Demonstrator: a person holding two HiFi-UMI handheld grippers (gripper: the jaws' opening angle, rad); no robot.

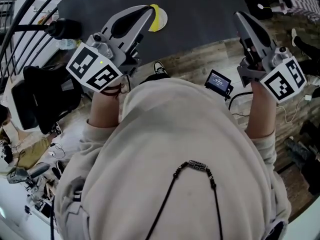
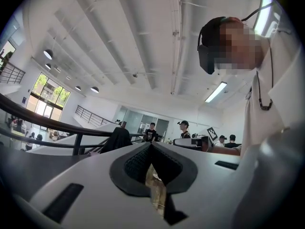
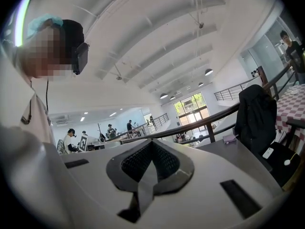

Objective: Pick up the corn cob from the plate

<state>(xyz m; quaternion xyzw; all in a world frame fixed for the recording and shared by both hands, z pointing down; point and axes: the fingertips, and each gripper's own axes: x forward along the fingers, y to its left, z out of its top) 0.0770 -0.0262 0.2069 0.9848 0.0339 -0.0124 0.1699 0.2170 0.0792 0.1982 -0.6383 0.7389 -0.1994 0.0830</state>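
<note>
Head view: square-marker cube [image 1: 95,68], left gripper [image 1: 148,9]

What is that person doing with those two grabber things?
A person in a pale sweater is near a dark table, holding a gripper in each hand and pointing both toward it. The left gripper and the right gripper both have their jaws together with nothing in them. Something yellow lies on the table just past the left gripper's tip; it is too hidden to tell whether it is corn or a plate. Nothing has been picked up yet.
</note>
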